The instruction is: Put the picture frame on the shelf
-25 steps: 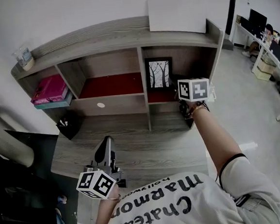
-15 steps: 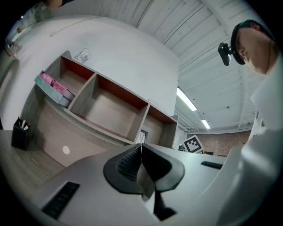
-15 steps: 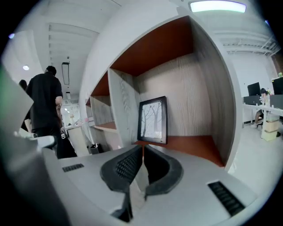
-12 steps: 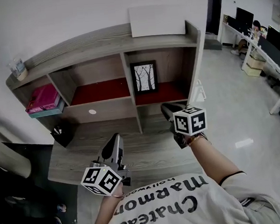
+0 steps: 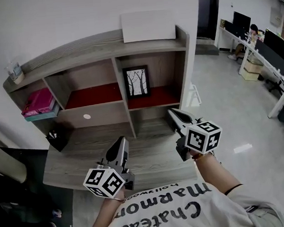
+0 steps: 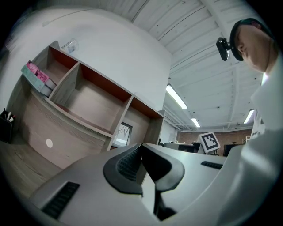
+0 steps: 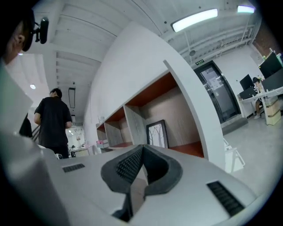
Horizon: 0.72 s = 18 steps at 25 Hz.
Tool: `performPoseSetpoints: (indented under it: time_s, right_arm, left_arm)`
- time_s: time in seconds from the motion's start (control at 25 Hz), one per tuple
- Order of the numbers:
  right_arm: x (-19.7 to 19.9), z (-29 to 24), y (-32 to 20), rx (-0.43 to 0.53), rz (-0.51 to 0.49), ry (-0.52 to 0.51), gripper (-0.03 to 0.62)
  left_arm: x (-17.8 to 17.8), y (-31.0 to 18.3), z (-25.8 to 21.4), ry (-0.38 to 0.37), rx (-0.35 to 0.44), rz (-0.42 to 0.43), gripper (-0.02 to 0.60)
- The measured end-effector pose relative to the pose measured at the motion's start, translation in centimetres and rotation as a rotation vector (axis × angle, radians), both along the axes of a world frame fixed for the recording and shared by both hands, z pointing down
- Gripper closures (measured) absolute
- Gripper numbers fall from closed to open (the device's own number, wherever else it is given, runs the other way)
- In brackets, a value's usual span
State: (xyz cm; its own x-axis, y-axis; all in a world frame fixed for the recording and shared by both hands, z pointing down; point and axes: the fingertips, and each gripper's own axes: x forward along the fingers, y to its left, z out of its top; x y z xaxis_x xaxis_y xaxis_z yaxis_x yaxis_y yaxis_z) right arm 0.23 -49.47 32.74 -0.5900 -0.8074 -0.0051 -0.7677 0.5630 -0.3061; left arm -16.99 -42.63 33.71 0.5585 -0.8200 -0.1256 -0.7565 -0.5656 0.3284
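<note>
The picture frame [image 5: 136, 82] stood upright in the right-hand compartment of the shelf [image 5: 91, 46], on its red floor, just beside the middle divider [image 5: 121, 90], and it seemed to lean back a little, though I could not be sure of that. Nothing touched it. My right gripper [image 5: 173, 112] hung well apart from it, low over the bench [image 5: 81, 153] in front of the shelf. Its jaws were clenched together with nothing between them, and its own view showed the pads meeting, with the frame beyond them. My left gripper [image 5: 120, 140] sat over the bench too, jaws likewise closed on nothing. I judged the placing done, the frame on the shelf and free of any grip. What remained, I reckoned, was only to bring both grippers to rest without brushing the shelf's front edge, and to check that the frame stood steady.
</note>
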Motion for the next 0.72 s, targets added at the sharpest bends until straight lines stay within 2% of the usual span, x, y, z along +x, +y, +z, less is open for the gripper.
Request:
performPoseSetpoints:
  time_s: [0.16,0.28,0.56,0.72]
  right_arm:
    - [0.8,-2.8,2.4,0.111,-0.024,-0.073,0.586]
    - [1.4,-3.7,4.0,0.151,-0.042,-0.102,0.586]
    - [3.1,-3.2,8.0,0.131,-0.078,-0.131,0.587]
    - [4.2,-2.3,10.3,0.107,-0.089,-0.131,0.588]
  left_arm:
    - [1.3,1.2,-0.3,-0.011,0.003,0.008,0.565]
    - [2.1,2.6,-0.6,-0.015,0.01,0.0,0.565]
    - [4.1,6.6,-0.4,-0.011,0.006,-0.027,0.565]
    - [4.9,9.1,0.8,-0.002,-0.023,-0.05,0.565]
